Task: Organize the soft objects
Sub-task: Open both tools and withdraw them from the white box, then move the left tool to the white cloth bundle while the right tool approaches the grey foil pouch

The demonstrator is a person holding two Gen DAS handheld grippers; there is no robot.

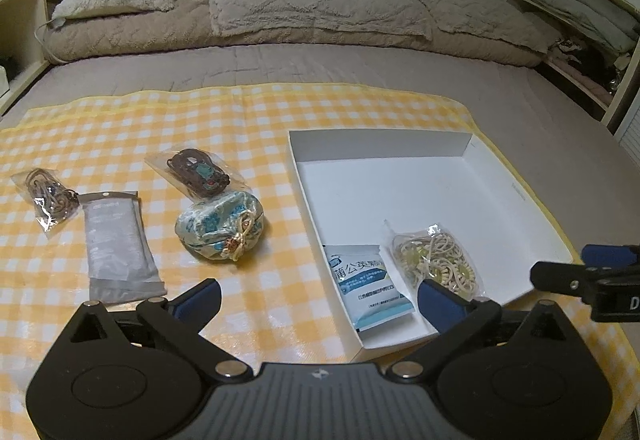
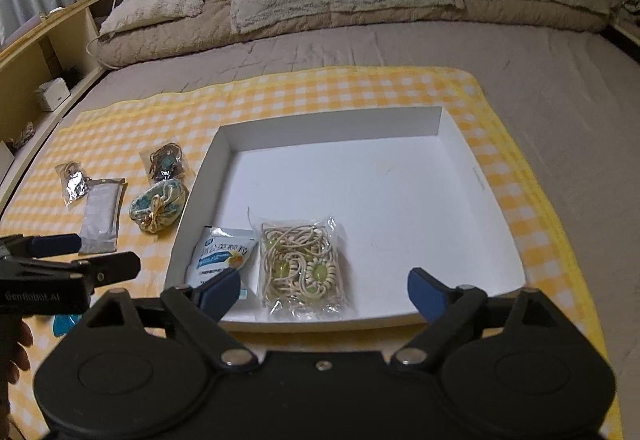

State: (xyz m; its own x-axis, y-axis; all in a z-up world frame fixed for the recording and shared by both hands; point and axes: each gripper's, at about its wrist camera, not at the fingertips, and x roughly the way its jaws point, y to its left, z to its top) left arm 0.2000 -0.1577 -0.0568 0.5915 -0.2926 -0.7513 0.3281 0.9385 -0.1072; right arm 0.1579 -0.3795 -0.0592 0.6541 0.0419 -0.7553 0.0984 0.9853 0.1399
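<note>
Yellow checked cloth covers the bed; white tray holds a beige cord packet at its near edge. Right gripper jaws apart, packet between them untouched; left gripper jaws apart, empty.

A yellow-and-white checked cloth is spread under a white box. A pale pouch is patterned with blue flowers. The sachet is printed white and blue.

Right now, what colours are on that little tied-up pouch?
The pouch is pale silvery cloth with blue flowers, tied with a cream cord. The left wrist view shows it best.
</note>
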